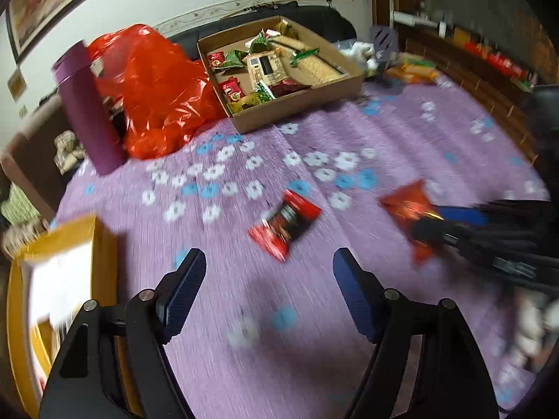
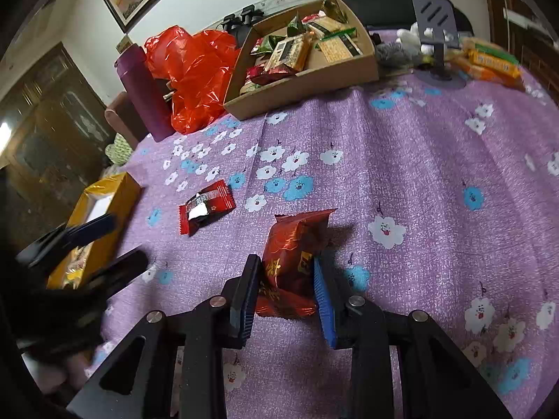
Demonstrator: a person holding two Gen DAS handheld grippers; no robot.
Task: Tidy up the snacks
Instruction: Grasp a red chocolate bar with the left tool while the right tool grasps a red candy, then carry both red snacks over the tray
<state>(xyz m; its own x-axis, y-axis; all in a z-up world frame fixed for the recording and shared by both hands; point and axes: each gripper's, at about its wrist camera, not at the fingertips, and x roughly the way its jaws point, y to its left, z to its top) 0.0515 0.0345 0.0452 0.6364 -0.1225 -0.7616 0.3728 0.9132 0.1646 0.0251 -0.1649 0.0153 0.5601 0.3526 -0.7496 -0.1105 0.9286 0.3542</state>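
Observation:
My right gripper (image 2: 286, 272) is shut on a dark red snack packet (image 2: 293, 255) that rests on the purple flowered cloth; it also shows in the left wrist view (image 1: 407, 209). A red and black packet (image 2: 206, 206) lies to its left, seen from the left wrist too (image 1: 284, 223). My left gripper (image 1: 269, 265) is open and empty, above the cloth just short of that packet. A yellow box (image 1: 70, 265) stands at its left. A cardboard tray (image 1: 297, 104) with several snacks sits at the back.
A purple bottle (image 1: 87, 104) and a red plastic bag (image 1: 153, 87) stand left of the tray. A grey phone stand (image 2: 436, 31), white soft items and orange biscuit packs (image 2: 492, 63) lie at the back right. The left gripper appears blurred in the right wrist view (image 2: 104, 244).

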